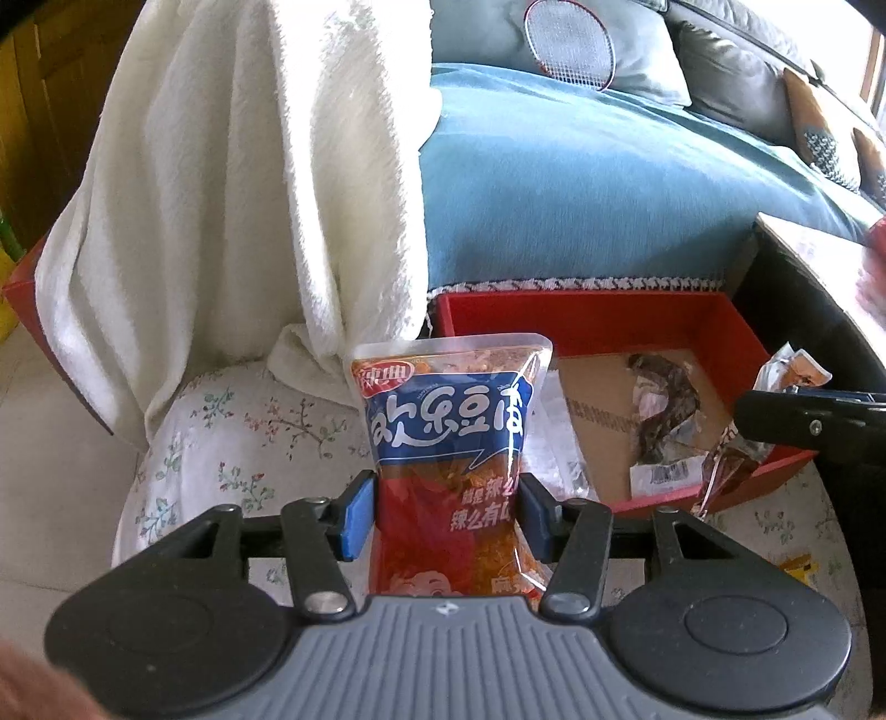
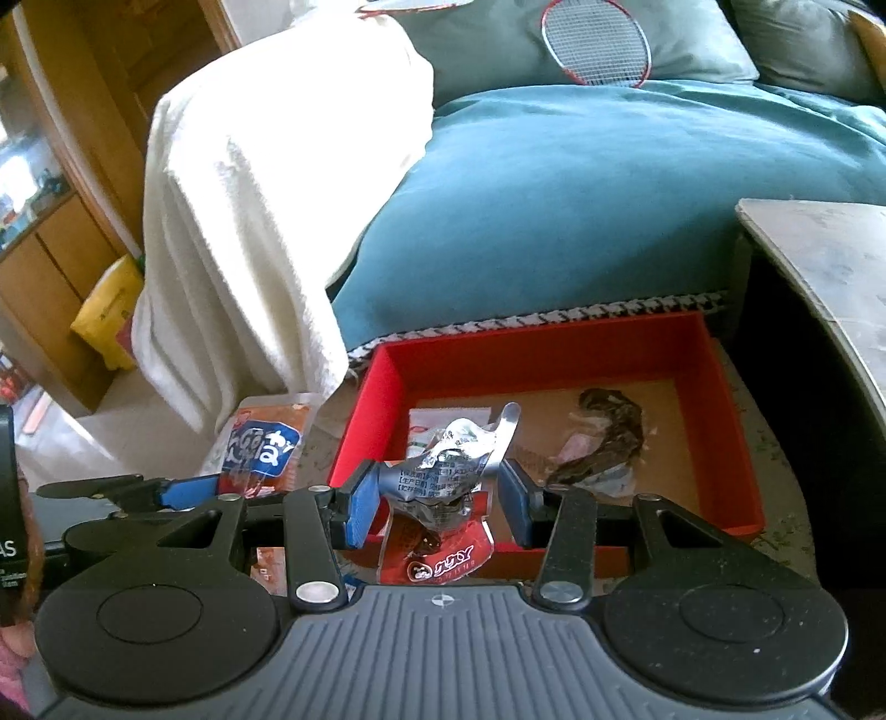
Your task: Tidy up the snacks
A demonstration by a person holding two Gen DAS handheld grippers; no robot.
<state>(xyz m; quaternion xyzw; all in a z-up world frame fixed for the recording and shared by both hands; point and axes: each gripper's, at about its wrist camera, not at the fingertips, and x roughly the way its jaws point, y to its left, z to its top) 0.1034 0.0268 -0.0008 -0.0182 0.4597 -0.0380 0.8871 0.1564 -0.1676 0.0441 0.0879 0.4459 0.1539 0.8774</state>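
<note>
My left gripper is shut on a red and blue snack bag, held upright above the flowered tablecloth, left of the red box. My right gripper is shut on a crumpled silver and red snack packet, over the near left corner of the red box. A dark dried snack in clear wrap lies on the box's cardboard floor, seen too in the left wrist view as the dark snack. The right gripper's finger and its packet show at the right edge. The left gripper's fingers and bag show at left.
A white towel hangs over a chair back behind the table. A blue-covered sofa with a badminton racket lies beyond the box. A grey side table stands at right. A small packet lies on the cloth.
</note>
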